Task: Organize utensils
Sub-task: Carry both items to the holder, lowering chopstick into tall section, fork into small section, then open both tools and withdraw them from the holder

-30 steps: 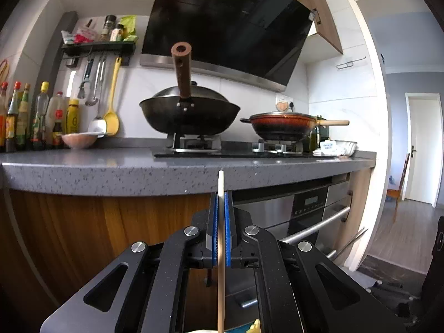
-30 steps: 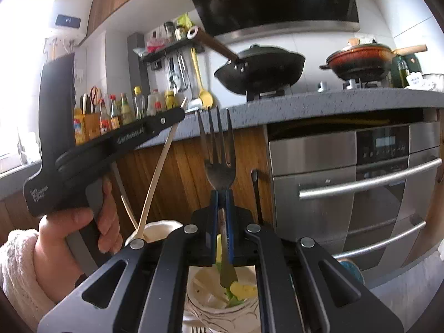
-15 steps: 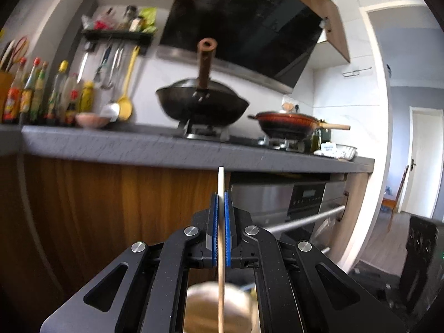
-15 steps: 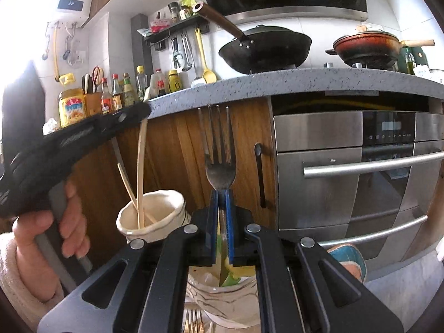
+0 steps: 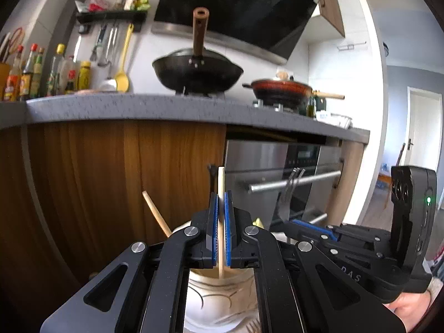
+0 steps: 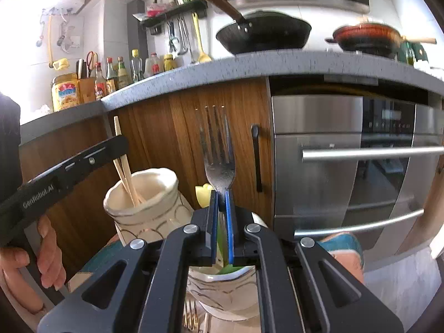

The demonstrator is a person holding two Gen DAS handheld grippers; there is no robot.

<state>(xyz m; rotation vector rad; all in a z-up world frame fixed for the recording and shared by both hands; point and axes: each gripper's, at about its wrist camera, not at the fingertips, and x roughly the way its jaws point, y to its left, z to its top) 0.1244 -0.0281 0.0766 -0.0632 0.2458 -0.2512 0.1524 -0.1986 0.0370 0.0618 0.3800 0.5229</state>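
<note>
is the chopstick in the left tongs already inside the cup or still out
Partly in. The chopstick, clamped upright in the left tongs, has its lower end past the cream cup's rim, beside another chopstick already leaning there.

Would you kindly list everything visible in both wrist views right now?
chopstick: one, pale, clamped in left gripper, over cream holder
second chopstick: one, leaning in cream holder
fork: one, steel, clamped in right gripper, tines up
cream holder: one, left of second holder
second holder: one, white, under right gripper
wok: one, black, on stove
pan: one, red
oven: one, steel
left gripper: shut
right gripper: shut
</note>
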